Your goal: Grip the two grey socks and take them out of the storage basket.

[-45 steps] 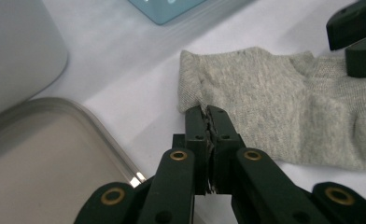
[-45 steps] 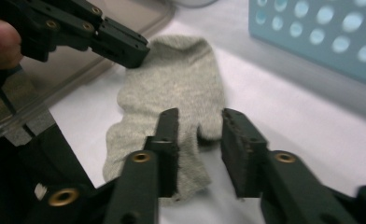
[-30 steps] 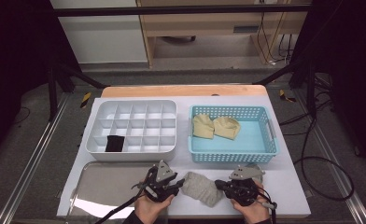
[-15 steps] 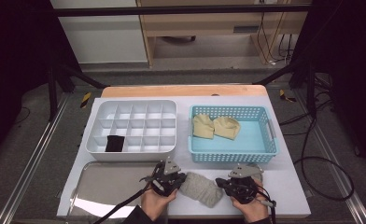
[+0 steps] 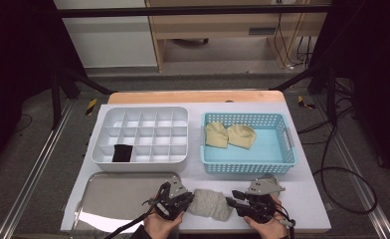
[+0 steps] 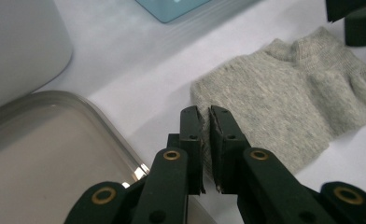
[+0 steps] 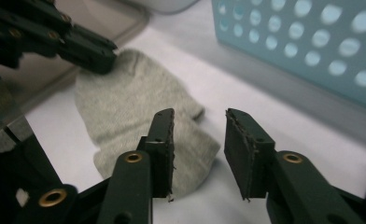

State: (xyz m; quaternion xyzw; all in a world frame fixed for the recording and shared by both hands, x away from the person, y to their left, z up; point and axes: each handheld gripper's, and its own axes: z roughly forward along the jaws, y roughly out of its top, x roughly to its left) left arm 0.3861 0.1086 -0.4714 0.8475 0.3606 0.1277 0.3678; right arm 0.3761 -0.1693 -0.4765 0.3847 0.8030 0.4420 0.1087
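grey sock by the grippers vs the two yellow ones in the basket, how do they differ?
Colour: the grey sock is speckled pale grey; the yellow socks are pale yellow.
Place: the grey sock lies on the white table, in front of the blue basket; the yellow socks sit inside the basket, side by side.
Contact: the left gripper is shut on the grey sock's edge; nothing touches the yellow socks.
Shared: all look like short ankle socks.

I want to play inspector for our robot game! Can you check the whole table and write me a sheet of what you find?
Surface: white table, wooden far edge.
Job's things: grey sock lying flat near the front.
Clutter: white divided box holding a black item; blue basket with two yellow socks; metal tray.
Grippers: left gripper shut on the sock's edge; right gripper just opened, jaws apart.
Cables: black ones on the floor.
Surroundings: dark frame, wooden furniture.
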